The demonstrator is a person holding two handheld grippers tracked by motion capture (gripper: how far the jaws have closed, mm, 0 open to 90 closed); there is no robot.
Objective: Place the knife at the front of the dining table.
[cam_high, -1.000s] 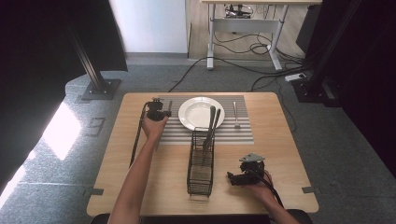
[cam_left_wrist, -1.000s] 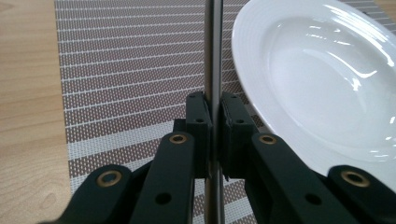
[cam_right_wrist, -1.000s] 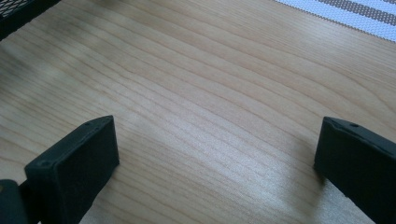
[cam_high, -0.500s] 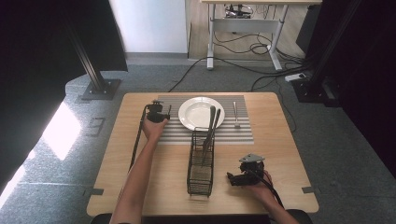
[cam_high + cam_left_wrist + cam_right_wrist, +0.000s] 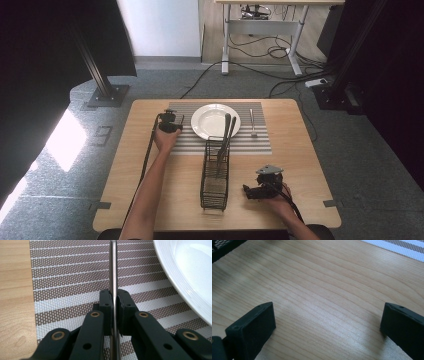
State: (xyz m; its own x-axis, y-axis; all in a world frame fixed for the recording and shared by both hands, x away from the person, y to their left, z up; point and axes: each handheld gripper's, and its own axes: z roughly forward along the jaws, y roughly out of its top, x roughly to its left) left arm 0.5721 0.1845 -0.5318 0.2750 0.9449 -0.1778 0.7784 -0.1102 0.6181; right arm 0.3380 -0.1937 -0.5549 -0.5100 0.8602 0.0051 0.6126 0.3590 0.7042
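L gripper (image 5: 170, 123) + utensil (image 5: 113, 277) slightly nearer plate (image 5: 215, 121)

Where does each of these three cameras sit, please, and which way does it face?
High view: above the person's side, facing forward and down on the table; both forearms, left claw, right claw.
Left claw view: rides that claw, looking down its jaws shut on a metal utensil over the placemat.
Right claw view: looks past its open claw at bare wood.
Shared: high and left views both show the plate.

High view down over the whole table (image 5: 125, 165); both tool views close above it, sharing the striped placemat (image 5: 70, 277).
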